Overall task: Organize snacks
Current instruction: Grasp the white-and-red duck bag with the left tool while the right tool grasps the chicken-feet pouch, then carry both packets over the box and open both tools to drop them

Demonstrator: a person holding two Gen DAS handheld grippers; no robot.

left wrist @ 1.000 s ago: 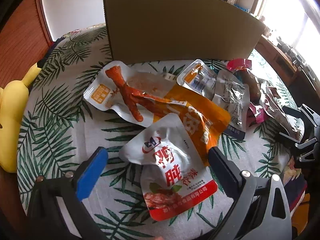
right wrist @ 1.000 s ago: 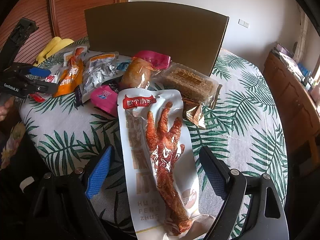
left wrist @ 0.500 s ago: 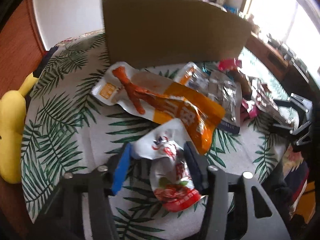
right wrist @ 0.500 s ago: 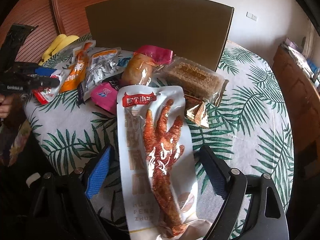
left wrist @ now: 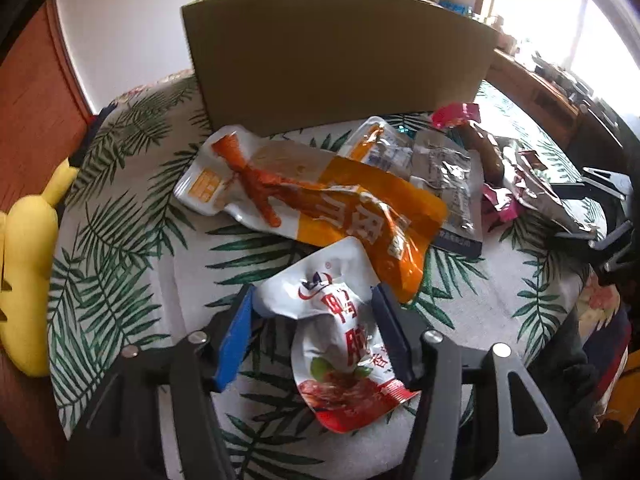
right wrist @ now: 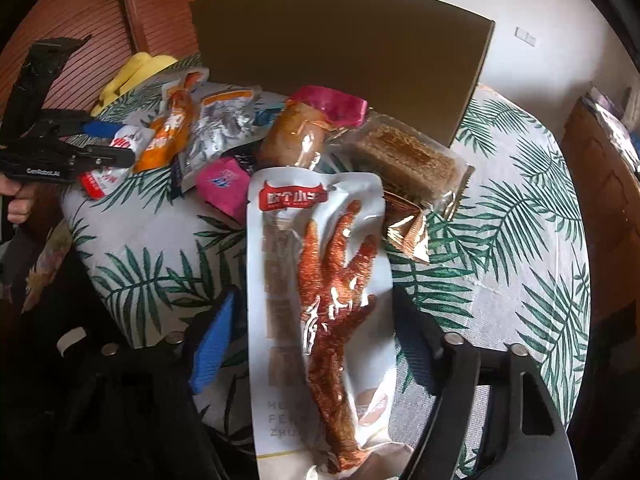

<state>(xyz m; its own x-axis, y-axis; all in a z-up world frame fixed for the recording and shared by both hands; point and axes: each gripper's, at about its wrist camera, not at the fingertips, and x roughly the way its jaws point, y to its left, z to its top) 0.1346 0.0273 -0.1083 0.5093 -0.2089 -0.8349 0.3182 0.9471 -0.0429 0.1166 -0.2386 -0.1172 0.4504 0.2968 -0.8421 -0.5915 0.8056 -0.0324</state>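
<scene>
My left gripper (left wrist: 312, 320) is shut on a white-and-red snack pouch (left wrist: 340, 328), which is crumpled between the jaws and lifted a little off the table; the pouch also shows in the right wrist view (right wrist: 108, 164). My right gripper (right wrist: 312, 344) is open, its jaws on either side of a long white chicken-foot pack (right wrist: 320, 304) lying flat at the table's near edge. A brown cardboard box (left wrist: 336, 60) stands at the back, also in the right wrist view (right wrist: 340, 56). An orange chicken-foot pack (left wrist: 312, 200) lies in front of it.
Several more snacks lie between the grippers: silver packs (left wrist: 444, 176), a pink pouch (right wrist: 224, 184), a sausage with pink wrap (right wrist: 296, 136), a sesame bar (right wrist: 408, 160), a gold sachet (right wrist: 408, 232). A yellow plush (left wrist: 24, 280) sits at the table's left edge. The tablecloth (right wrist: 500, 240) has palm leaves.
My left gripper closed on the white-and-red pouch, crumpled it and raised it. My right gripper stayed open and moved slightly forward over the long chicken-foot pack.
</scene>
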